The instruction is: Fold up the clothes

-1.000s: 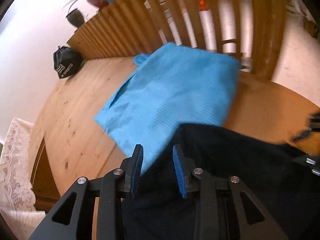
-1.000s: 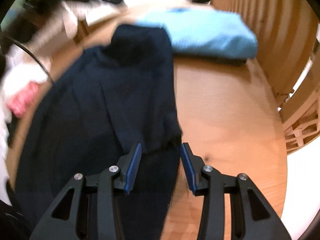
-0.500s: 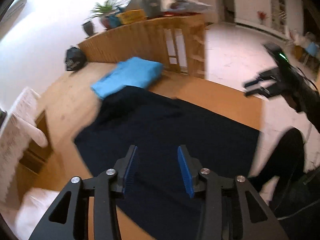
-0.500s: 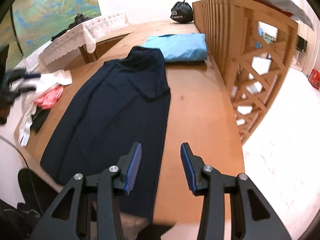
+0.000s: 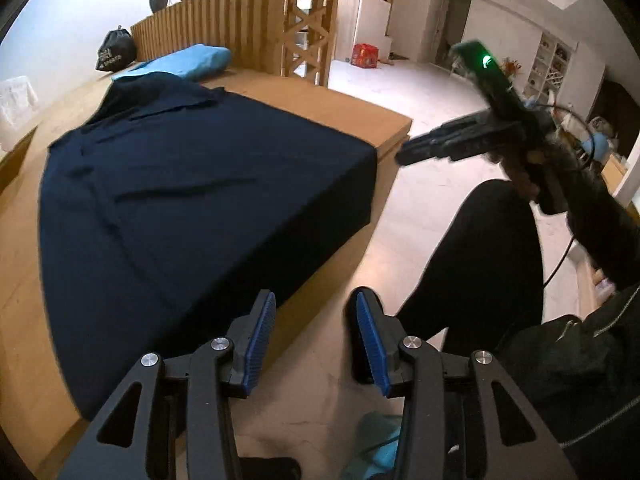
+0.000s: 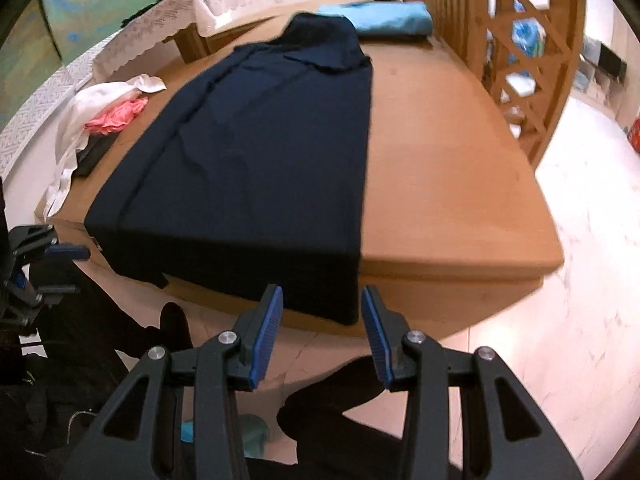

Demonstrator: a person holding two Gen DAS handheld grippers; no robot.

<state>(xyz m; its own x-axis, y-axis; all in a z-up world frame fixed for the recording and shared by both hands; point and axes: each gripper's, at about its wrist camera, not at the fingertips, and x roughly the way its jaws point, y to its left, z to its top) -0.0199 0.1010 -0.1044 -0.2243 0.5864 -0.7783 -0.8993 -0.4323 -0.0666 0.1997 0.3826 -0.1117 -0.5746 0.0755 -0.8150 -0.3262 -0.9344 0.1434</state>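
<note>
A dark navy garment (image 5: 192,192) (image 6: 260,152) lies spread flat along the wooden table (image 6: 448,184), its near hem hanging over the table's front edge. A folded light blue garment (image 5: 188,62) (image 6: 384,18) rests at the table's far end, partly under the navy one's top. My left gripper (image 5: 312,320) is open, held off the table past its front edge, with nothing between its fingers. My right gripper (image 6: 320,316) is open too, just before the hanging hem, empty. In the left wrist view the right gripper (image 5: 472,136) shows raised at the right.
A pile of white, pink and dark clothes (image 6: 104,116) lies at the table's left side. A wooden slatted partition (image 5: 240,28) borders the far side, with a black bag (image 5: 114,54) by it. A person's dark trouser legs (image 5: 480,264) stand at the table's front.
Both grippers have pulled back from over the table's far end to beyond its front edge. The navy garment now lies stretched out flat along the table.
</note>
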